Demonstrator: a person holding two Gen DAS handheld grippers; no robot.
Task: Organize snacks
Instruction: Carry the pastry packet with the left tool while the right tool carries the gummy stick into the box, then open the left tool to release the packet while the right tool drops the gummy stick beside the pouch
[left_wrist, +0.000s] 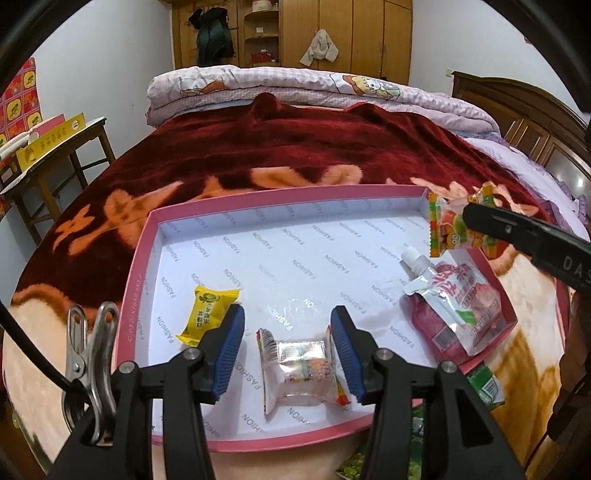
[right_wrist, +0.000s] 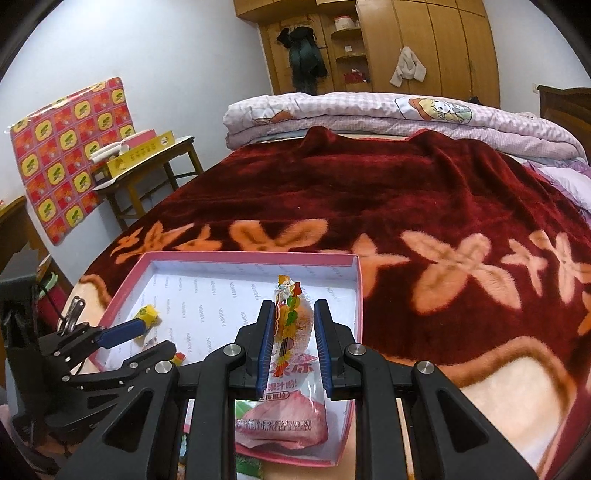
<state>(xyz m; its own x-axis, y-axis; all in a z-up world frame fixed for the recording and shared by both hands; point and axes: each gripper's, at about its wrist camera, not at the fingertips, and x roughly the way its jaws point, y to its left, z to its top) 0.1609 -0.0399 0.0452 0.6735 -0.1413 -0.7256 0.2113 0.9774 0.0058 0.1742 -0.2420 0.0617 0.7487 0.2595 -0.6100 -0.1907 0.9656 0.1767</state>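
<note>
A pink-rimmed shallow box (left_wrist: 142, 266) lies on the bed; it also shows in the right wrist view (right_wrist: 347, 258). In it lie a yellow candy (left_wrist: 205, 314), a clear-wrapped jelly cup (left_wrist: 301, 369) and a pink spout pouch (left_wrist: 458, 310). My left gripper (left_wrist: 288, 341) is open, its blue pads either side of the jelly cup, just above it. My right gripper (right_wrist: 294, 343) is shut on an orange jelly snack packet (right_wrist: 293, 325), held above the box's right end over the pouch (right_wrist: 284, 421). That packet also shows in the left wrist view (left_wrist: 448, 229).
A red floral blanket (right_wrist: 406, 192) covers the bed, with a folded quilt (right_wrist: 369, 110) at the far end. Green snack packets (left_wrist: 485, 386) lie just outside the box's near right corner. A wooden side table (right_wrist: 147, 166) with boxes stands at left.
</note>
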